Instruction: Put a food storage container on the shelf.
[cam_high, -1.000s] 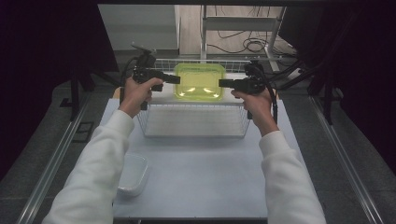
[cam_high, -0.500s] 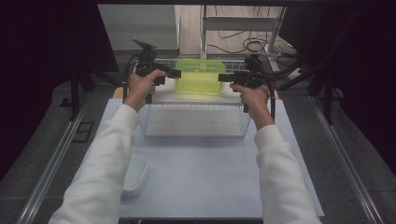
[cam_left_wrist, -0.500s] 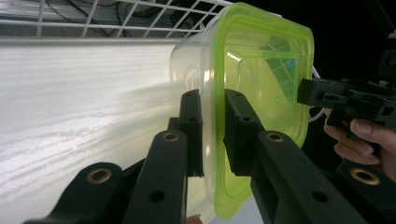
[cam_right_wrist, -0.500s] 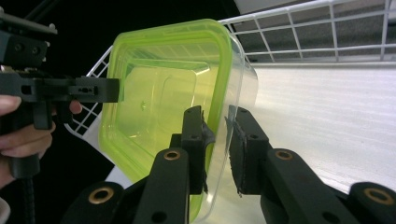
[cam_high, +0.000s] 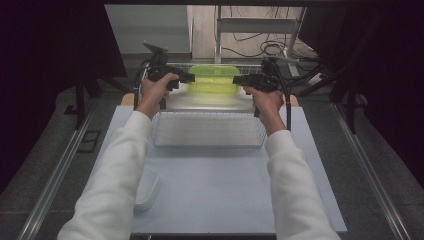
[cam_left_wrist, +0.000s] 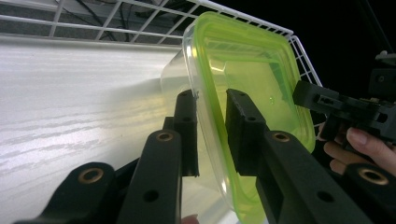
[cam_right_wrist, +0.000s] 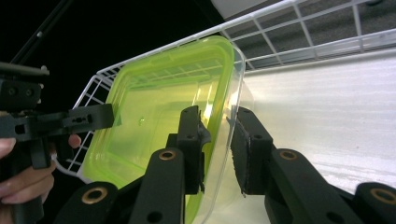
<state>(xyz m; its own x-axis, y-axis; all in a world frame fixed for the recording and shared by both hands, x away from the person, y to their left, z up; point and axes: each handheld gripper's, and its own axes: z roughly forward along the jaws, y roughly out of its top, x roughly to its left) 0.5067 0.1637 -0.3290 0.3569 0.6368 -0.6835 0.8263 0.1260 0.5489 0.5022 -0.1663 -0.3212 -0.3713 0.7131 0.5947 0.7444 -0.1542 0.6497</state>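
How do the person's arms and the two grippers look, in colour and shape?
White long sleeves cover both forearms. The left gripper and the right gripper are black, pistol-shaped, with flat jaws, brass-coloured rivets and black cables.

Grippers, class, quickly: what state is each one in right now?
Left gripper: fingers just opening, astride the green-lidded container's rim, pads apparently off it.
Right gripper: the same at the opposite rim.

Lidded container (cam_high: 214, 80) betw. my two hand-held grippers, behind wire basket (cam_high: 209, 129) on tabletop (cam_high: 225, 190); small tub (cam_high: 146, 186) front-left.
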